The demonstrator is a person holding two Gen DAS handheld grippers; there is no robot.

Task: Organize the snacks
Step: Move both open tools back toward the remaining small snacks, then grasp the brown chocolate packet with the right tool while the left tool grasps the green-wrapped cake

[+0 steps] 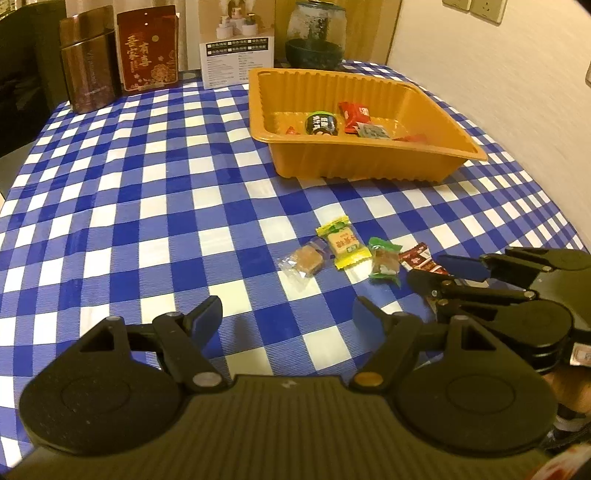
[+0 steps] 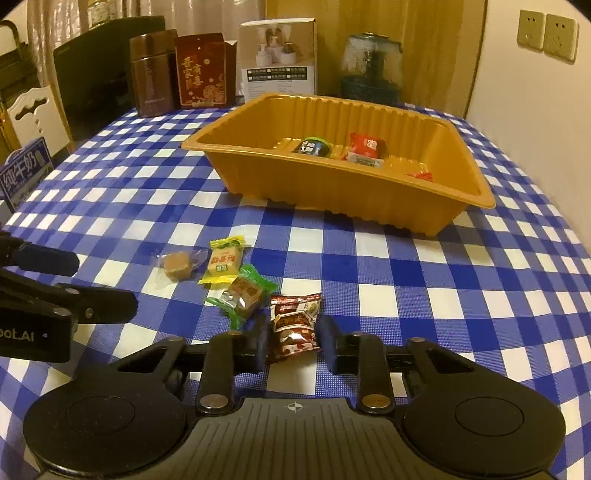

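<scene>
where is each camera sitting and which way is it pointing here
Left wrist: sits on the left gripper, angled down across the checked table toward the orange tray; its own open fingers show, plus the right gripper at right.
Right wrist: sits on the right gripper, angled down at the table; its fingers flank the red-brown snack packet, with the left gripper at the left edge.
Shared: tray, yellow candy, green candy, clear-wrapped candy.

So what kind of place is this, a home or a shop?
Most likely a home dining table: a blue checked tablecloth, a tea tin and red gift box at the back, wall sockets.
</scene>
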